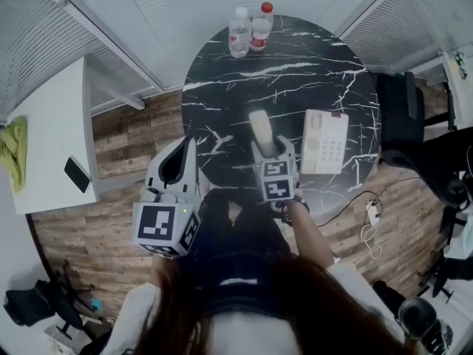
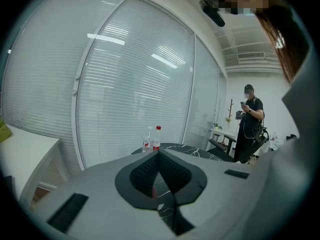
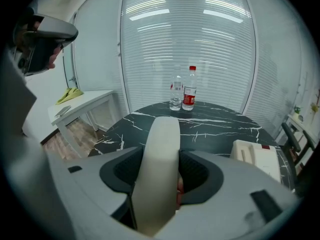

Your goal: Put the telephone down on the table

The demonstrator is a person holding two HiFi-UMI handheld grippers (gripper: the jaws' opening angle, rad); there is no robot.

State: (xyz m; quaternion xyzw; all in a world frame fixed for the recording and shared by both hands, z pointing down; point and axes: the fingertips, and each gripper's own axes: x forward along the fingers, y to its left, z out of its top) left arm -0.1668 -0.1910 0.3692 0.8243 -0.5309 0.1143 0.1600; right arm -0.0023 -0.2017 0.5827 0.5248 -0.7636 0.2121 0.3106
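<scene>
A cream telephone handset (image 1: 260,128) stands up between the jaws of my right gripper (image 1: 267,150), which is shut on it above the near part of the round black marble table (image 1: 295,58). In the right gripper view the handset (image 3: 160,149) fills the gap of the right gripper (image 3: 161,154). The cream telephone base (image 1: 325,140) with its keypad lies on the table just right of it, and the base (image 3: 257,156) is apart from the handset. My left gripper (image 1: 188,145) hangs at the table's near-left edge, its jaws closed tip to tip on nothing, as the left gripper (image 2: 159,153) shows.
Two clear water bottles (image 1: 239,32) (image 1: 261,26) stand at the table's far edge. A white side table (image 1: 52,124) at the left bears a green cloth (image 1: 13,143) and a dark phone (image 1: 76,174). A black office chair (image 1: 403,117) stands right; a power strip (image 1: 372,213) lies on the floor.
</scene>
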